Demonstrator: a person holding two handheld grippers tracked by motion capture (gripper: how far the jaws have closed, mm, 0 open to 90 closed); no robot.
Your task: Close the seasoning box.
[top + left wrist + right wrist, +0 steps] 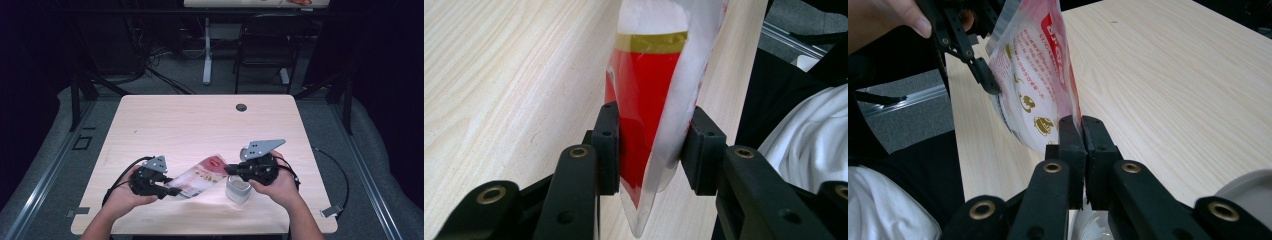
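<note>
A red and white printed pouch [200, 176] hangs tilted between both grippers above the table's near edge. My left gripper [167, 190] is shut on the pouch's lower end; in the left gripper view its pads [606, 145] press the pouch [649, 85] from both sides. My right gripper [231, 170] is shut on the pouch's upper edge, its jaws pinched tight [1081, 132] on the thin seam of the pouch [1033, 75]. A white cup [238, 190] stands on the table just under the right gripper.
The light wooden table [200, 125] has a round cable hole [241, 107] near its far edge. Behind it stand a dark chair [265, 45] and a white desk leg [207, 55]. The cup's rim [1248, 195] lies at the right gripper view's lower right.
</note>
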